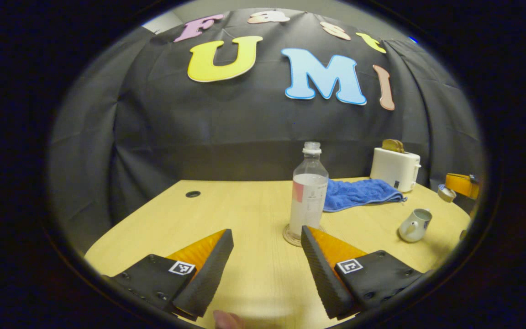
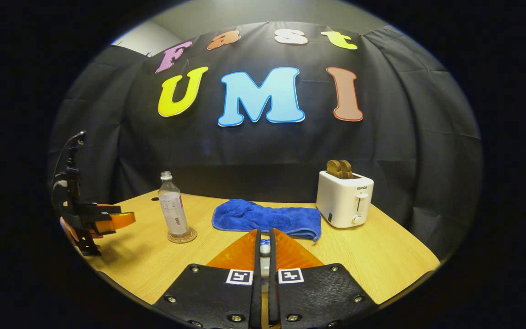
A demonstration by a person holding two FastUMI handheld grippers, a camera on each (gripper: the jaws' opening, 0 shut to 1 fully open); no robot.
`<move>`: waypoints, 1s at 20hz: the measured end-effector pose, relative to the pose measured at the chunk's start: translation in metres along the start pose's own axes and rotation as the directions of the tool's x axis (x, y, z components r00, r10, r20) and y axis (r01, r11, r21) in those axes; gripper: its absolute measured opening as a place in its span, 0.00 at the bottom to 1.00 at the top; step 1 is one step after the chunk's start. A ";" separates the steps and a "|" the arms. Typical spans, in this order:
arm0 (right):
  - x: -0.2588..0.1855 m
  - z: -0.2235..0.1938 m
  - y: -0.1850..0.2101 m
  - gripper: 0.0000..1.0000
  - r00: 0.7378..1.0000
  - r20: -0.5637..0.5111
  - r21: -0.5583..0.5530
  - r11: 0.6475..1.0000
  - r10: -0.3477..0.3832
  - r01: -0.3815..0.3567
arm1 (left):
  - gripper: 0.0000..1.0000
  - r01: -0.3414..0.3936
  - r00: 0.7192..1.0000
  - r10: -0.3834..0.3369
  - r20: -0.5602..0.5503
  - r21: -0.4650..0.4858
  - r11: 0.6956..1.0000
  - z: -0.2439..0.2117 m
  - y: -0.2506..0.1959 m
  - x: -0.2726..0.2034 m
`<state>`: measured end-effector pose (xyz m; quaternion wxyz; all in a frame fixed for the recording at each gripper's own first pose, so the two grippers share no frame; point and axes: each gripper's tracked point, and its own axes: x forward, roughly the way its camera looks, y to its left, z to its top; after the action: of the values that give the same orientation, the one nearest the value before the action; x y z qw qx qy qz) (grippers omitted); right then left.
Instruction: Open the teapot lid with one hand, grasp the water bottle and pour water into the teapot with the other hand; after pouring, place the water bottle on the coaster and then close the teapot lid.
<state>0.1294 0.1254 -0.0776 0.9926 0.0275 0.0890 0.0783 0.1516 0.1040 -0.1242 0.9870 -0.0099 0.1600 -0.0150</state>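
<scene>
Clear plastic water bottle [image 1: 308, 192] is stood on the coaster [image 1: 290, 236], the left claw [image 1: 267, 246] spread apart, while the lid [image 2: 265, 249] is pinched in the right claw [image 2: 264, 249], so closing the teapot [image 1: 414, 225] is judged next.

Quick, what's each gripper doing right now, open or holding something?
Left gripper: fingers open, holding nothing.
Right gripper: fingers closed on the teapot lid.

coaster [image 1: 290, 236] half hidden behind fingers [image 1: 320, 269]
</scene>
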 end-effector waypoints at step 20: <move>0.039 -0.048 0.009 0.06 0.996 -0.082 0.009 1.000 0.028 -0.027 | 1.00 -0.069 0.995 0.069 0.075 -0.009 0.998 0.004 0.007 -0.065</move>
<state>0.1576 0.1421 -0.1313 0.9868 0.0296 0.1298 0.0927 0.0915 0.1134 -0.1000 0.9922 -0.0082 0.1231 0.0201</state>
